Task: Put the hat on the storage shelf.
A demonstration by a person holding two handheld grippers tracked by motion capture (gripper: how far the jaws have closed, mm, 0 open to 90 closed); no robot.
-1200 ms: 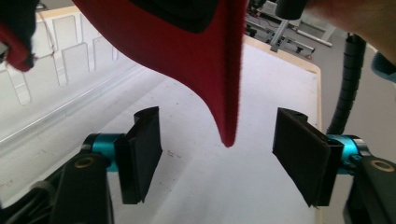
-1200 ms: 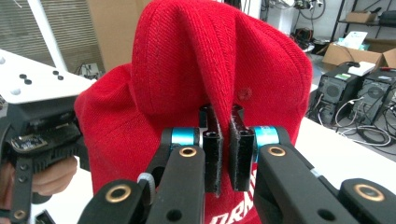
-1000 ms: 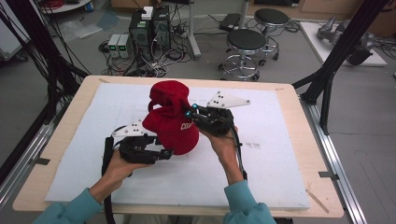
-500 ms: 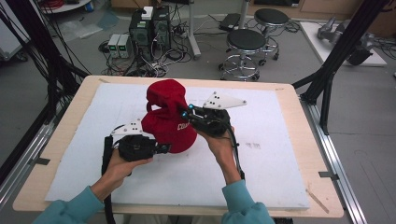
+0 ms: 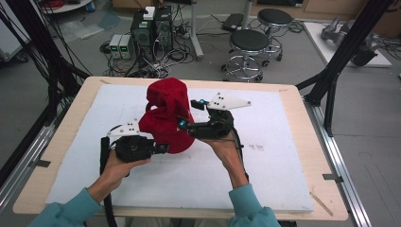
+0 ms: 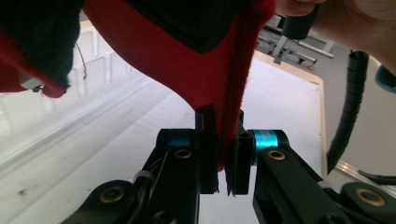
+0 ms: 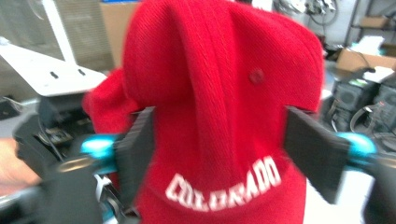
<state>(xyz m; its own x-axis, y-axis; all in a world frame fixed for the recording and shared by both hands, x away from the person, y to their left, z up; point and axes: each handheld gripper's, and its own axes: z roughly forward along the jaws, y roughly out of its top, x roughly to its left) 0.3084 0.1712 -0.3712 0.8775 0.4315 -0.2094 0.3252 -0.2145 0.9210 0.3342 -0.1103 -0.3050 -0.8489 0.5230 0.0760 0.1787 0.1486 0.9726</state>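
Red cap [image 5: 166, 116] held up above mid-table. Left gripper [image 6: 223, 161] pinched tight on cap's lower edge. Right gripper [image 7: 231, 156] spread wide, straddling crown. White mat [image 5: 283, 156] bare rightward.

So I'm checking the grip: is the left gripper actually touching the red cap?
Touching. In the left gripper view, the left gripper has its jaws pinched on the red cap, its edge clamped between them.

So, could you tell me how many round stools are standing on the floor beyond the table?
2: one stool just past the table's far edge, and a second stool behind it to the right. Others may be out of frame.
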